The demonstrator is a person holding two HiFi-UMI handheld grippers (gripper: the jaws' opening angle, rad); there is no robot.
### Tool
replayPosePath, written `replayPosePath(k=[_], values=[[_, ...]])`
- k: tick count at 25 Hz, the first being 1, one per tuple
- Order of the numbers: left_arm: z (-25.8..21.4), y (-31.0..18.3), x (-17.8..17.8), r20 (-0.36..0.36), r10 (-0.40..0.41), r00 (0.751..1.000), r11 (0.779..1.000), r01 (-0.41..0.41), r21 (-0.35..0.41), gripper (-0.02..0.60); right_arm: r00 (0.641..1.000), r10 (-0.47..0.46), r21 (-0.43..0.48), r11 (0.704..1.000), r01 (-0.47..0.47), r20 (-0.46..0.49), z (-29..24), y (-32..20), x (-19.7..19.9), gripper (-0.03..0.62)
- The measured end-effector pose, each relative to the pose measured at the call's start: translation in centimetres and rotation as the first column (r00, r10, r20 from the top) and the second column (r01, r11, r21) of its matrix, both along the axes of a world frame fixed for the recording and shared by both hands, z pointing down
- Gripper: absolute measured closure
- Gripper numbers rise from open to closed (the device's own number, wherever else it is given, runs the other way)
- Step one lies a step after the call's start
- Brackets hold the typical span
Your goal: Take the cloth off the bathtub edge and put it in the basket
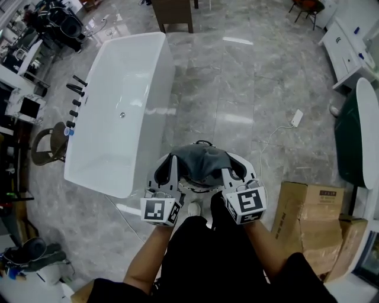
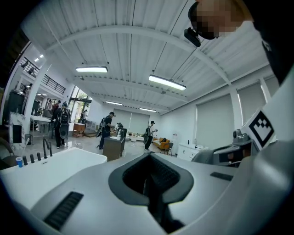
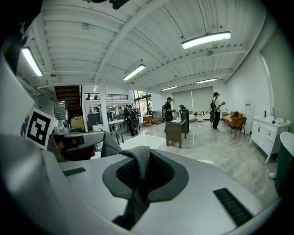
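A grey cloth (image 1: 201, 161) hangs bunched between my two grippers, right over a round white basket (image 1: 247, 167) on the floor at my feet. My left gripper (image 1: 172, 168) is shut on the cloth's left end; in the left gripper view (image 2: 149, 183) only a dark strip of cloth (image 2: 155, 204) shows in the seam. My right gripper (image 1: 228, 176) is shut on the right end, and the right gripper view (image 3: 141, 170) shows a grey fold of the cloth (image 3: 138, 181) pinched between the jaws. The white bathtub (image 1: 118, 106) stands to the left, its edge bare.
Cardboard boxes (image 1: 311, 222) stand at my right. A white cable with a plug block (image 1: 296, 117) lies on the marble floor ahead. Black taps (image 1: 75, 97) line the tub's far side. A dark cabinet (image 1: 174, 14) stands beyond, with people (image 2: 106, 129) walking far off.
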State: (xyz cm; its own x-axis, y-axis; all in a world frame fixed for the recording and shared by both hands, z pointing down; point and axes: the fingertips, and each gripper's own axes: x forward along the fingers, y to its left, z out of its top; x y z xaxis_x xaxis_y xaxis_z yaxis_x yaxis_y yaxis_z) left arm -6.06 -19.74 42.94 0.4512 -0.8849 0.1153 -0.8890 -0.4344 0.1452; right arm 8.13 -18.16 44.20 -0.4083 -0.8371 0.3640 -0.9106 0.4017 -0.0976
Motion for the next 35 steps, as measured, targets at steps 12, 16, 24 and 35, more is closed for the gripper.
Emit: replayPosePath(k=[12,16,24,35], values=[[11.6,-1.9,1.6,0.007,-0.027,1.0,0.974,0.028,-0.225,0.566,0.999,-0.041,-0.155,0.987,0.037,-0.026,11.3,-3.7,-0.4,0.56],[15.5,-1.9,1.9,0.027,-0.03,0.999,0.951,0.037,-0.306,0.566,0.994,-0.108,-0.184,0.978,0.1,-0.03,14.9,-4.2,-0.9,0.56],[23.0,-2.0,1.0,-0.057,-0.092,0.994,0.902,0.058,-0.428,0.565,0.979,-0.196,-0.315,0.934,0.169,-0.058,22.8,-4.6,-1.9,0.56],[33.7,-0.5,0.7,-0.044,-0.15,0.988,0.797,0.094,-0.597,0.565,0.951,-0.305,-0.459,0.853,0.249,-0.051,33.3,-3.4,-3.7,0.56]])
